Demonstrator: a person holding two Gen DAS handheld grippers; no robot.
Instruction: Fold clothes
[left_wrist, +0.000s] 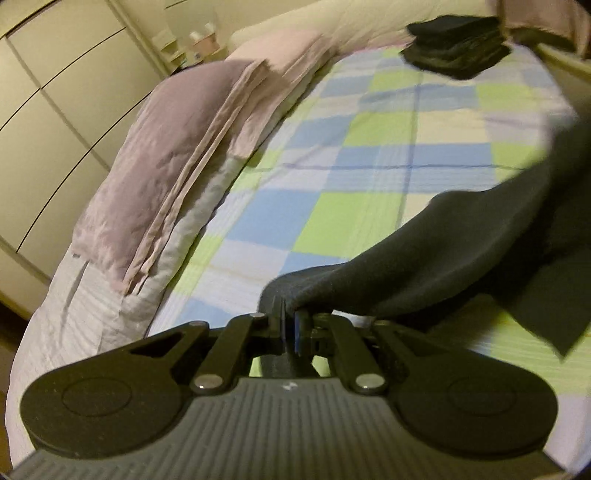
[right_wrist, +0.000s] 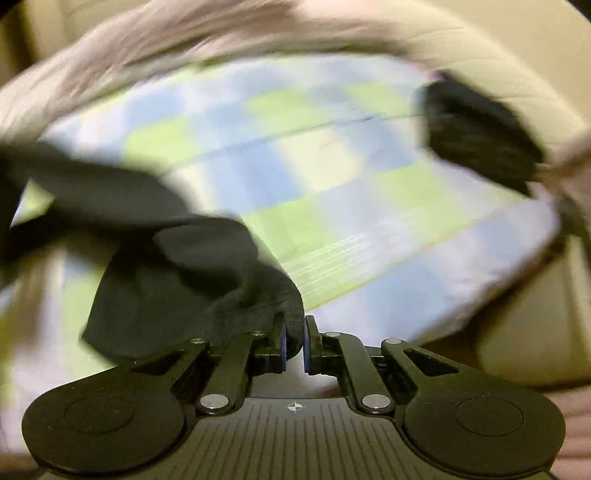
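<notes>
- Pinching dark garment (left_wrist: 461, 258): left hand-held gripper (left_wrist: 291, 325) jaws closed on an edge; cloth trails rightward.
- Right hand-held gripper (right_wrist: 294, 339) nipping another edge; cloth runs leftward, spanning between both above the bed (left_wrist: 369, 155).

The bed cover (left_wrist: 369, 155) is a patchwork of checks in sky blue, lime green, pale lilac and cream, crossed by thin darker blue lines. The soft cloth garment (left_wrist: 461, 258) held up over it is plain charcoal black, as is the stack of folded clothes (left_wrist: 454, 46) at the far edge. The folded sheets (left_wrist: 177, 155) along the side are dusty mauve and pale pink over white. The cupboard fronts (left_wrist: 55, 92) are cream
</notes>
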